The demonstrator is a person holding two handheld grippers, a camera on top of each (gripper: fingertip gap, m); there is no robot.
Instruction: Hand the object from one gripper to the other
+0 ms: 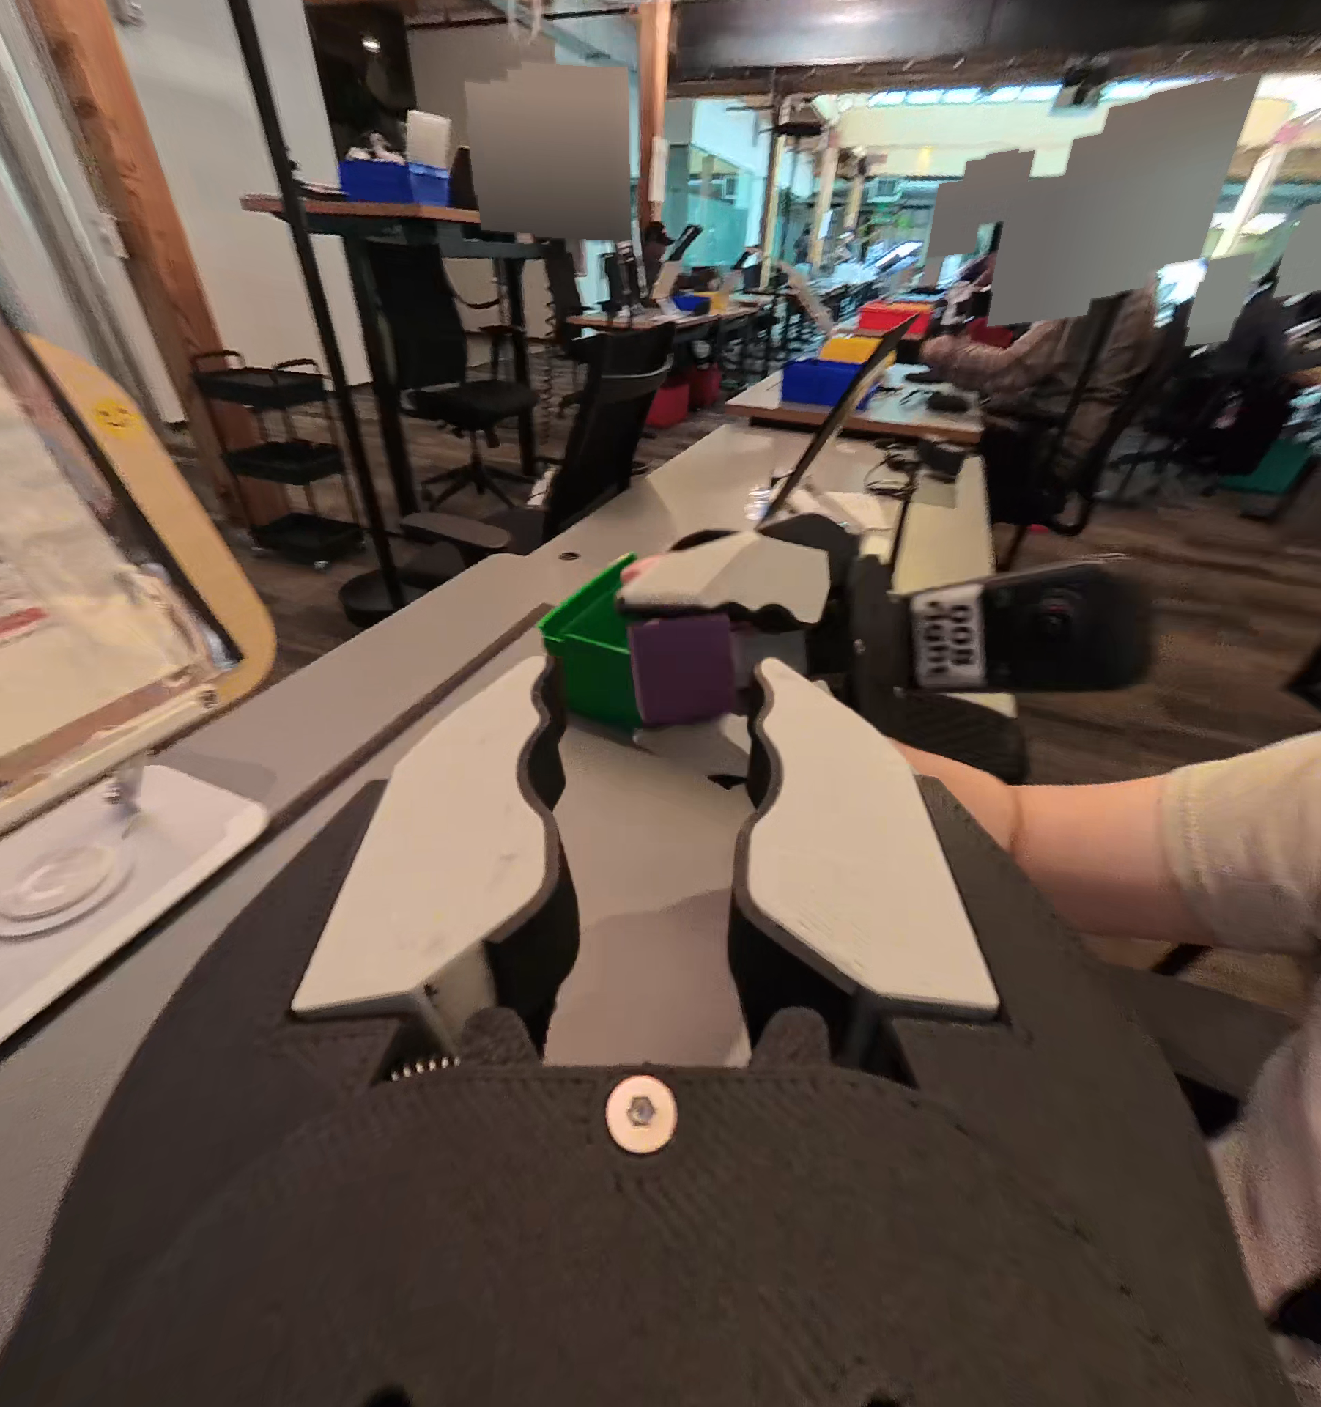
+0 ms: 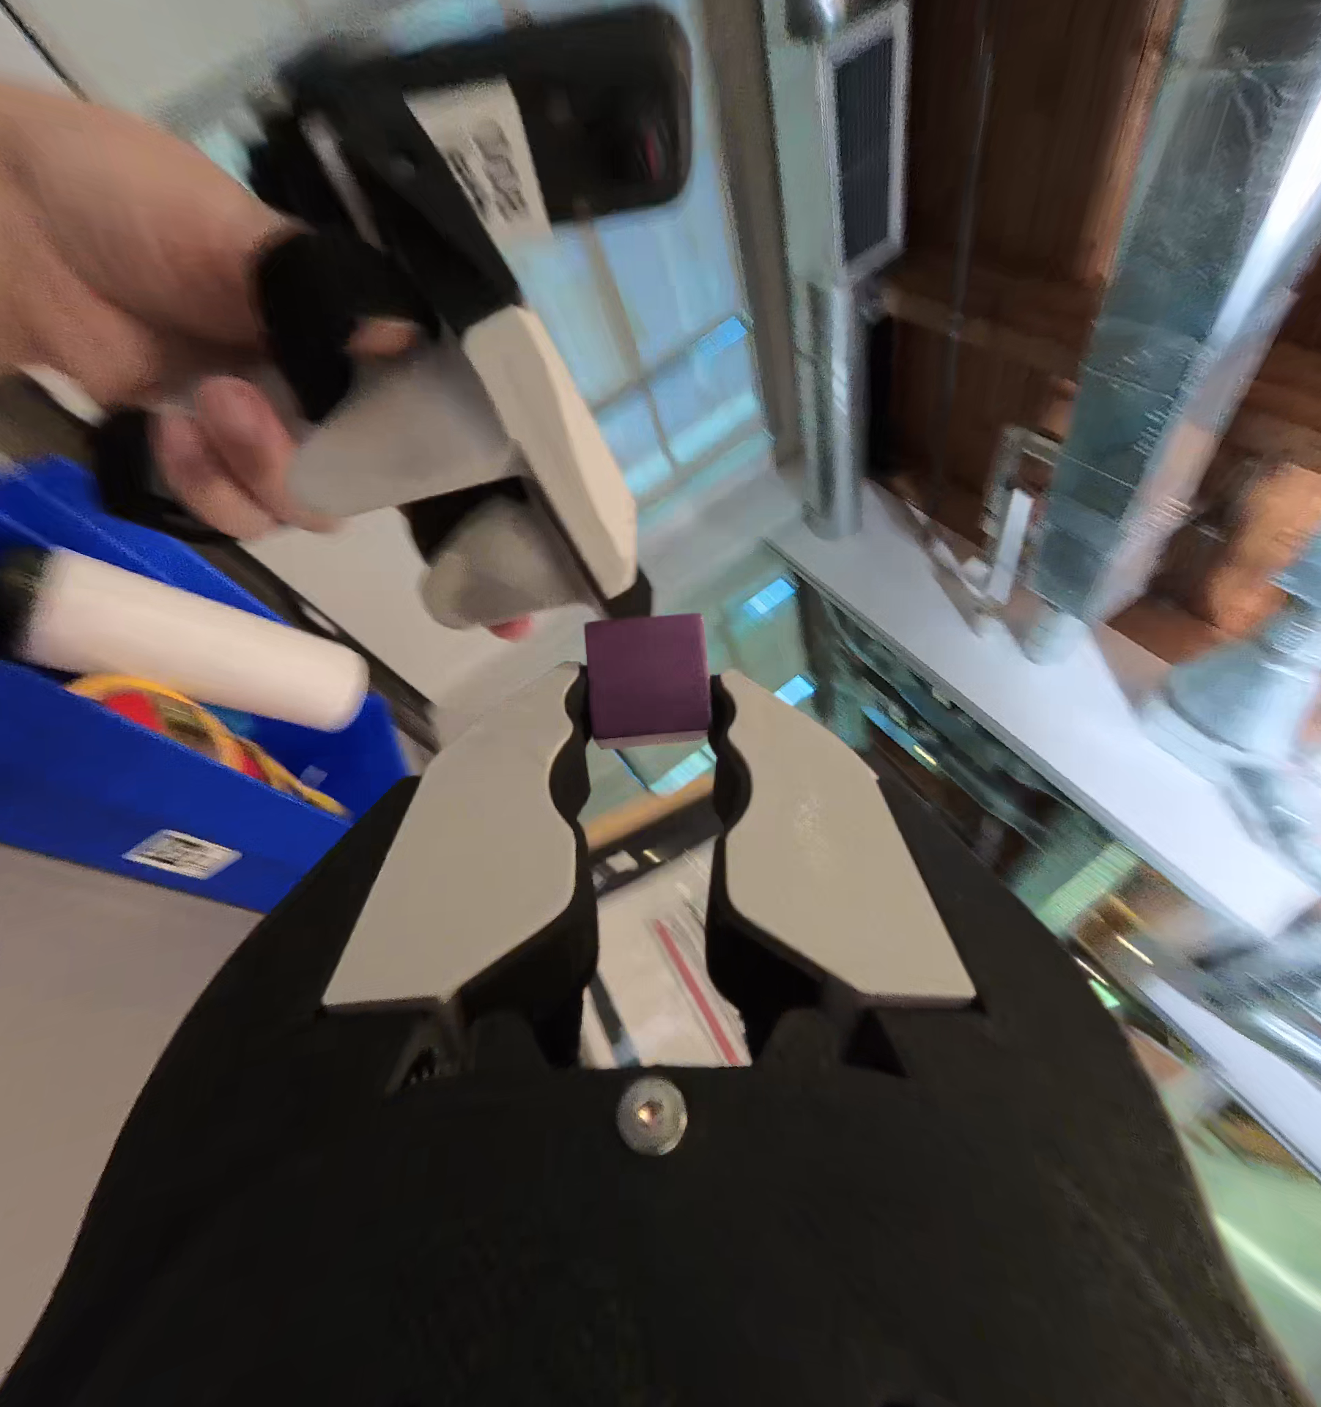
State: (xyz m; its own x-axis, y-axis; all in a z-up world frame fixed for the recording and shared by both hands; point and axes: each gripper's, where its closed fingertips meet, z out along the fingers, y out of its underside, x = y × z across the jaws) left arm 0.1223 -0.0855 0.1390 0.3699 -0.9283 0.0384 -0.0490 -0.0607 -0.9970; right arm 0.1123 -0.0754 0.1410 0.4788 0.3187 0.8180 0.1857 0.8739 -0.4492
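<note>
A purple cube (image 2: 648,677) sits pinched between the fingertips of my right gripper (image 2: 649,685), which is shut on it in mid-air. In the left wrist view the cube (image 1: 684,670) is held by the right gripper (image 1: 672,662), which comes in from the right with one finger above and one below. My left gripper (image 1: 653,677) is open, its two tips on either side of the cube's near end, not touching it. In the right wrist view the left gripper (image 2: 535,594) is blurred at the upper left, just beyond the cube.
A green bin (image 1: 588,662) stands on the grey table (image 1: 451,647) just behind the cube. A blue bin (image 2: 71,784) with a white cylinder (image 2: 185,639) is at the left. A framed board (image 1: 71,571) leans at the left. Office desks and chairs lie beyond.
</note>
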